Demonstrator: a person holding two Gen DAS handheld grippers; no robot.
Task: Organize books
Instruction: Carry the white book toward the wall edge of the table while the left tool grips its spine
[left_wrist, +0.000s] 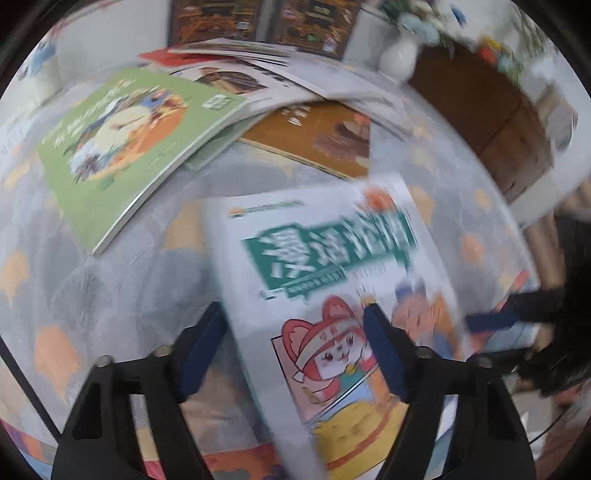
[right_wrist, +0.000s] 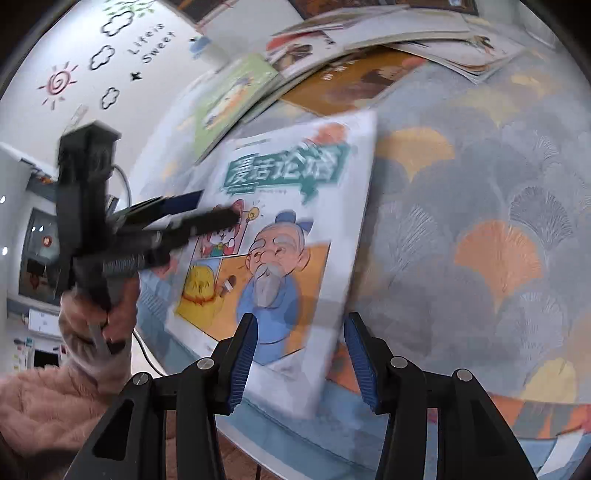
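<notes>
Fan-patterned tablecloth (right_wrist: 498, 221), white vase (left_wrist: 399, 59) of flowers, wall (right_wrist: 85, 44) with sun and cloud decals.

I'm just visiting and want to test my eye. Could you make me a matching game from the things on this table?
Things:
1. white book
2. green book
3. brown book
4. white vase

Places:
A. lying flat, furthest left of the books
B. standing upright at the back
C. nearest the camera, cartoon cover showing
D. partly buried under a pile

Pairs: 1-C, 2-A, 3-D, 4-B
</notes>
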